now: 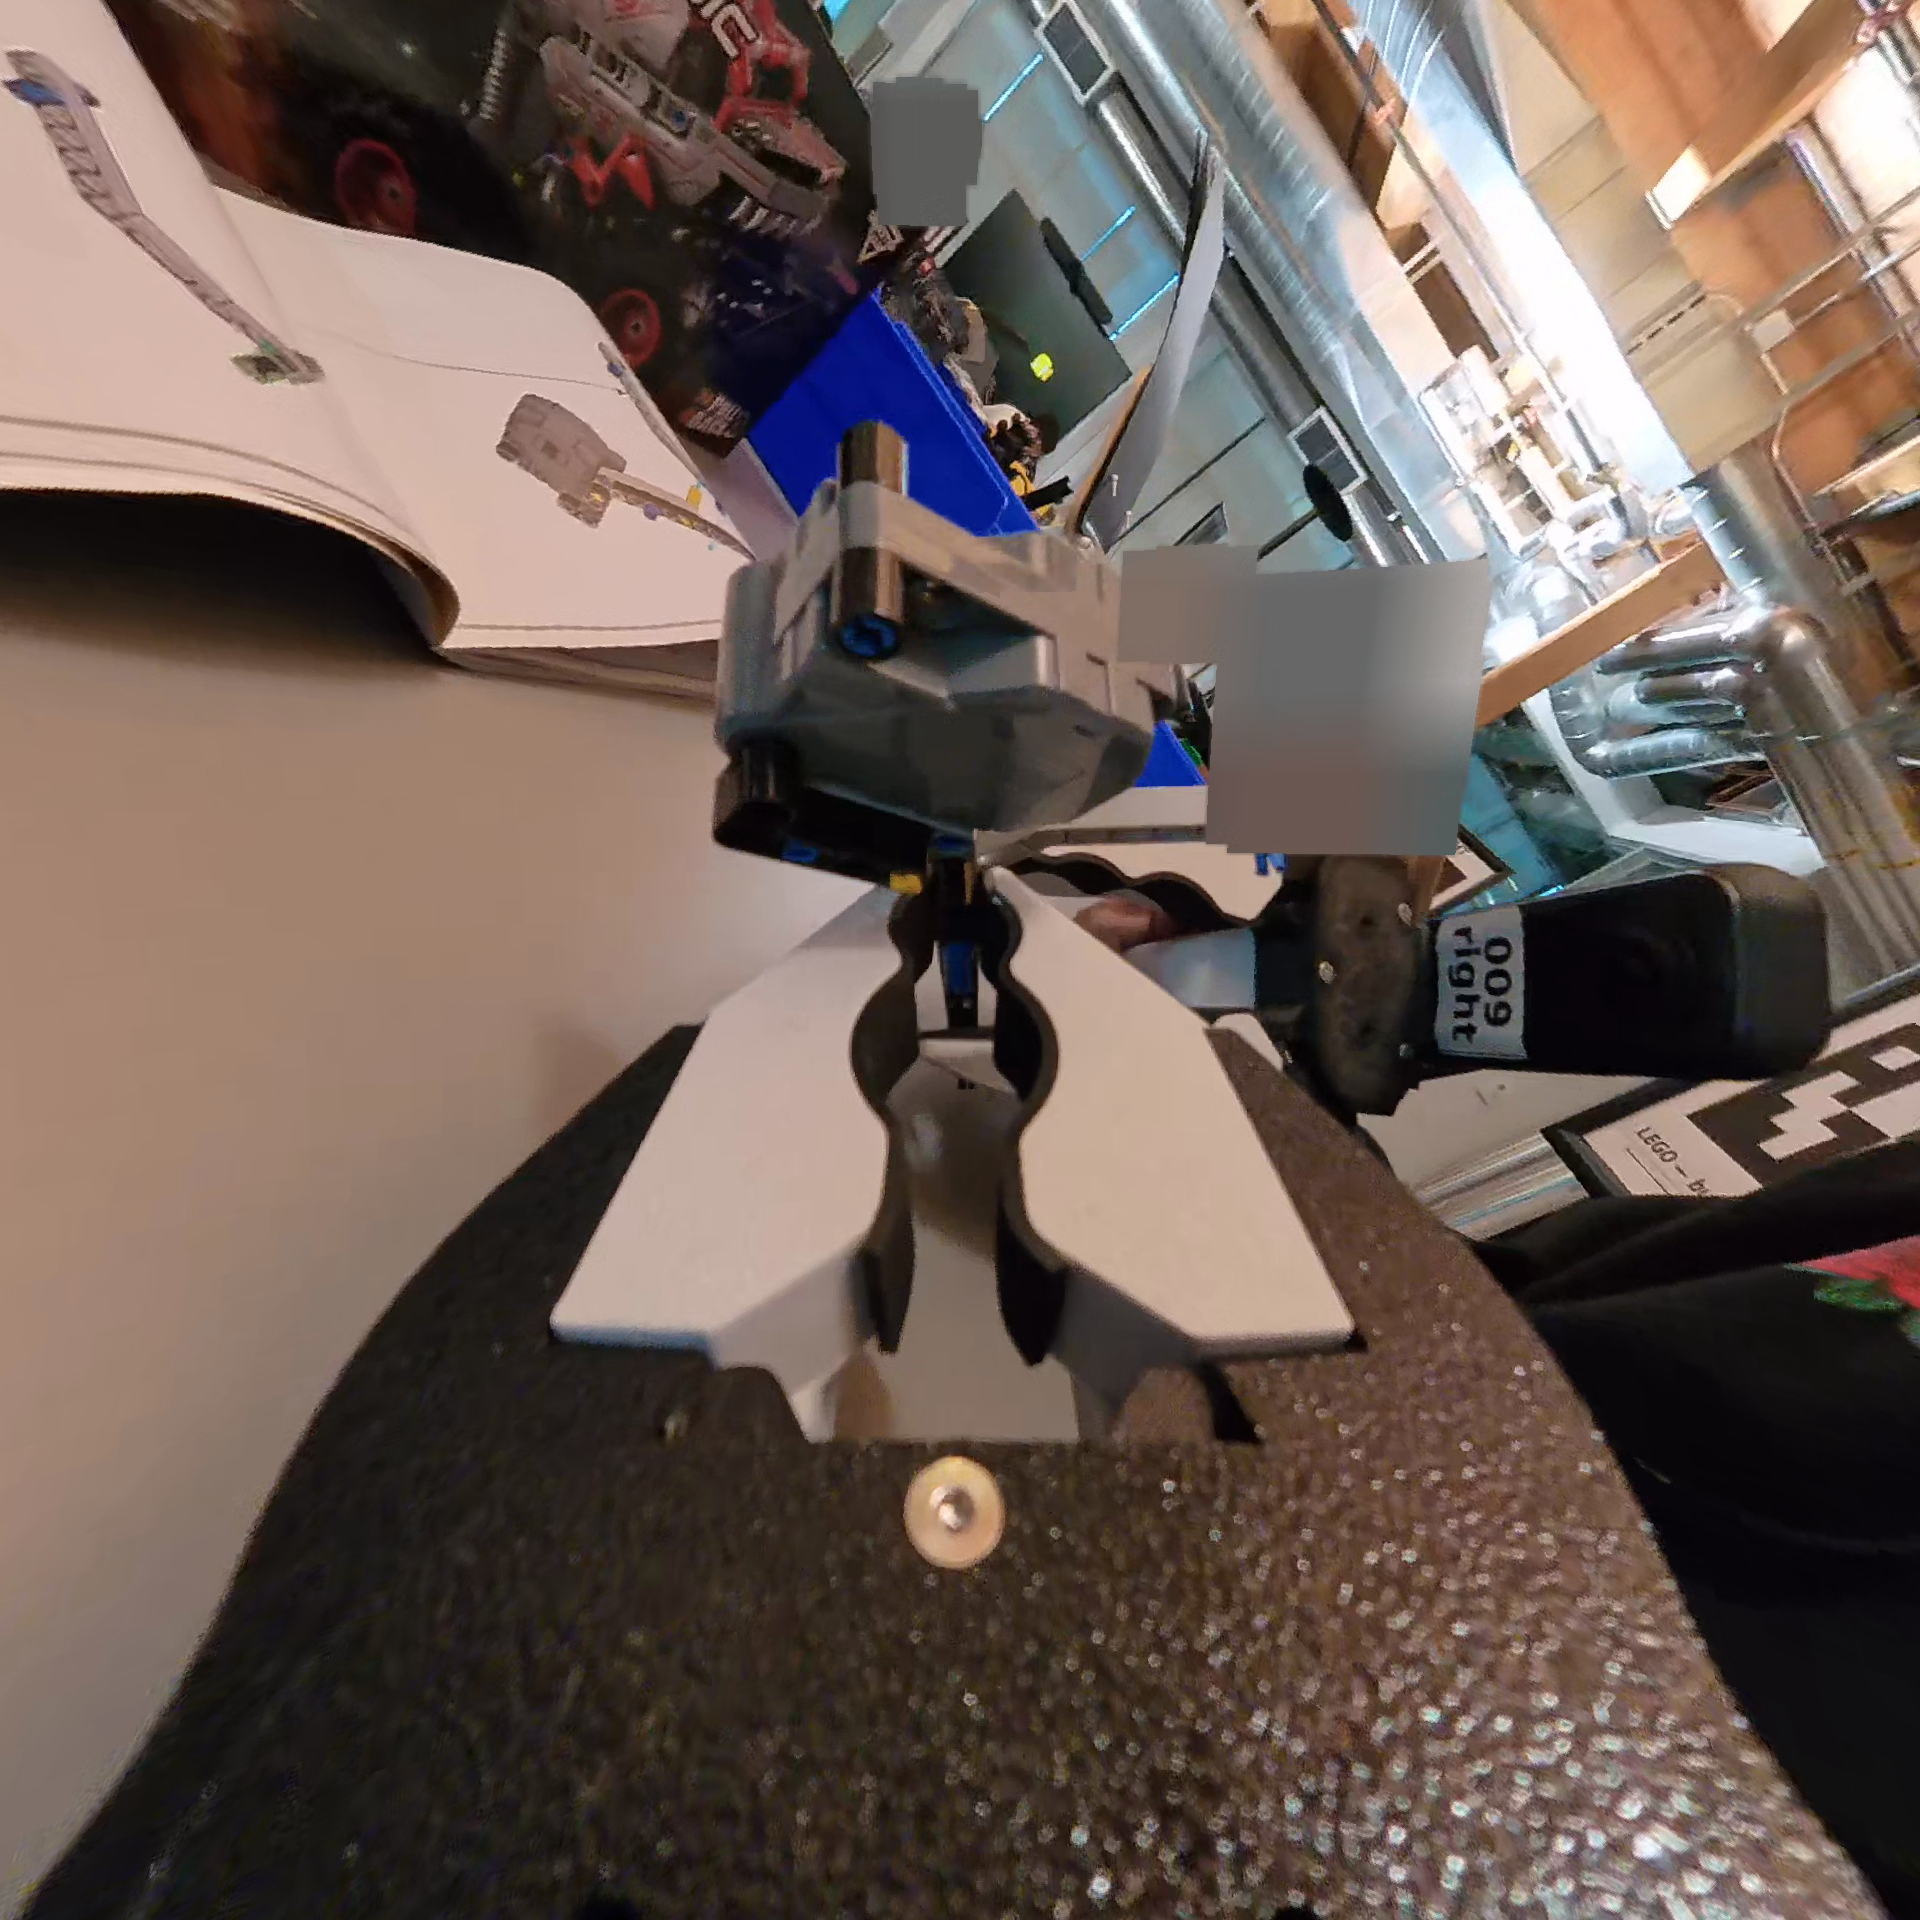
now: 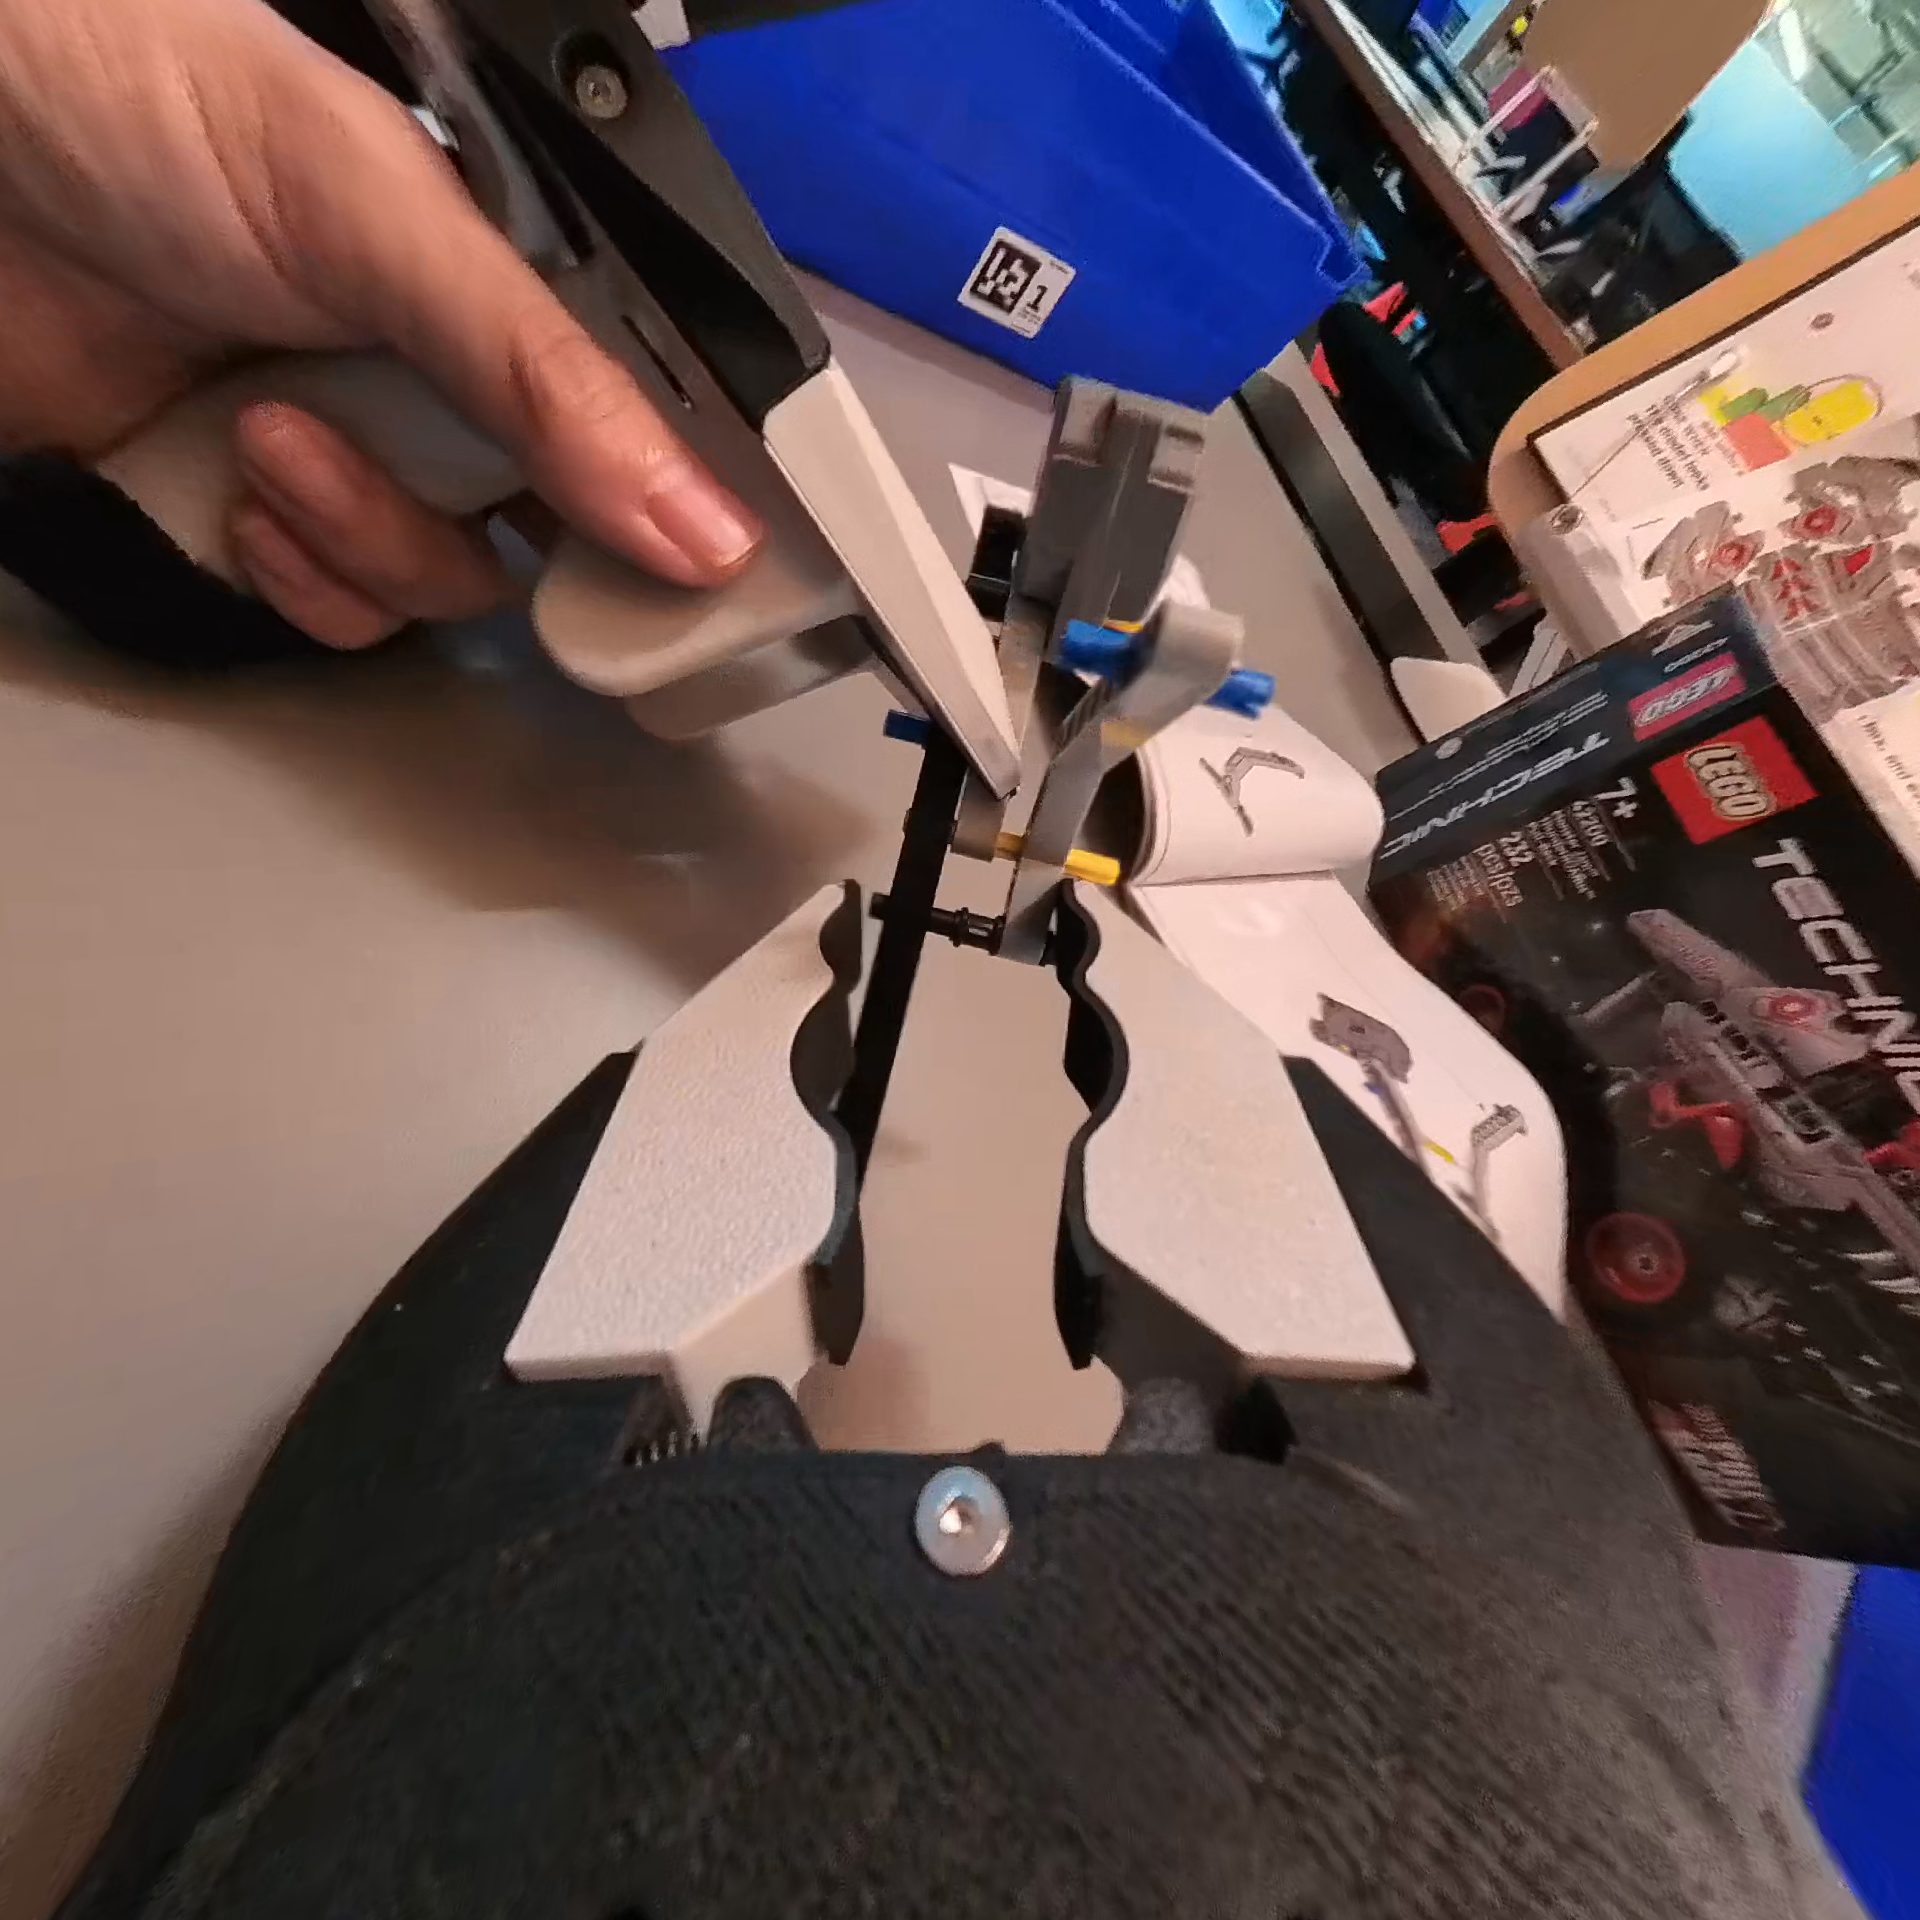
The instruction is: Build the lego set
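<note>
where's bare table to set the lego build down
Bare grey table lies on the left in the right wrist view, below the hand, and in front of the open instruction booklet in the left wrist view. The far and right side is crowded: blue bin, booklet, set box.
</note>
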`<state>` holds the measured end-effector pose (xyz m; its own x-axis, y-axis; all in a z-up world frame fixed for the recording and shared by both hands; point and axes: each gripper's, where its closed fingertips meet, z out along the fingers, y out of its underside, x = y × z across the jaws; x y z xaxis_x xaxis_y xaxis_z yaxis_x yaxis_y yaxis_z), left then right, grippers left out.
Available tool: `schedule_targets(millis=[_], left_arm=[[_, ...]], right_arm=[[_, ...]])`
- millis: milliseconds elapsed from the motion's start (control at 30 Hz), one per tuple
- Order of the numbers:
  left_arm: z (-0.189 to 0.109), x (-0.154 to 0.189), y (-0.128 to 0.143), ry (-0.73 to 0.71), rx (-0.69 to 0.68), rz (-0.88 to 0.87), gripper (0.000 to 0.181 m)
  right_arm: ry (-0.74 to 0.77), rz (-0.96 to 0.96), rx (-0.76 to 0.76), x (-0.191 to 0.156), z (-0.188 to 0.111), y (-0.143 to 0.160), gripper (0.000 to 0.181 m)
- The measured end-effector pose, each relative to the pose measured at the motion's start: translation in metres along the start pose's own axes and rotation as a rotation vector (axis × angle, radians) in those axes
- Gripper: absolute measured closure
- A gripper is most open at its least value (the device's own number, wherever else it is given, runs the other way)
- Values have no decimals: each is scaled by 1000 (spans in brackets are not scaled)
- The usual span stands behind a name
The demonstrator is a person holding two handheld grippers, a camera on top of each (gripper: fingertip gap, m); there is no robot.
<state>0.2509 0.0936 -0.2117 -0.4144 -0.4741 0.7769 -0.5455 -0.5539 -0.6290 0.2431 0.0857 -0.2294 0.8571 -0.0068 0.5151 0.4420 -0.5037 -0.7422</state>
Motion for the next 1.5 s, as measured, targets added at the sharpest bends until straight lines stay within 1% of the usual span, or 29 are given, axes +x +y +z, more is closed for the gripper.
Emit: schedule_targets(millis=[33,100,233,400,733,833,900,933,1000,1067,1100,1133,1167,1200,1233,1267,1300,1367,1500], left_arm=[[0,0,0,2,0,-5,176],[0,0,0,12,3,-41,176],[1,-1,0,32,-7,-102,175],[1,-2,0,34,-10,-121,175],[3,-5,1,-10,-14,-73,175],[4,-7,1,-28,-15,-56,175],[4,-4,2,-42,-35,24,170],[3,-1,3,-45,-52,78,162],[-4,0,9,-103,-130,242,153],[-18,-6,16,-234,-246,522,153],[-26,-6,14,-305,-283,697,149],[-32,1,12,-336,-316,886,146],[-35,10,12,-347,-353,1065,143],[-36,17,13,-352,-401,1218,135],[-34,21,17,-347,-468,1332,131],[-32,21,22,-344,-546,1407,127],[-29,16,23,-353,-616,1448,122],[-22,8,29,-327,-730,1458,124],[-12,2,43,-215,-869,1418,126]], right_arm=[[-7,24,18,-1,0,-1,144],[5,27,34,1,0,-1,148],[21,-23,16,1,1,1,148],[59,-85,9,2,3,3,148],[52,-102,-25,1,5,8,149],[15,-7,-3,1,6,9,149],[-26,36,6,1,4,9,148],[-25,32,2,3,2,9,149],[-32,18,-36,8,-1,17,149],[-93,-5,-60,6,-6,26,148],[-110,-31,-69,5,-8,30,148],[-135,-60,-72,3,-10,33,148],[-154,-79,-74,1,-12,36,148],[-184,-94,-77,-3,-12,37,148],[-218,-110,-78,-7,-13,39,148],[-245,-125,-79,-10,-12,40,148],[-271,-142,-80,-13,-11,40,148],[-316,-178,-88,-19,-10,42,148],[-371,-203,-66,-27,-14,40,148]])
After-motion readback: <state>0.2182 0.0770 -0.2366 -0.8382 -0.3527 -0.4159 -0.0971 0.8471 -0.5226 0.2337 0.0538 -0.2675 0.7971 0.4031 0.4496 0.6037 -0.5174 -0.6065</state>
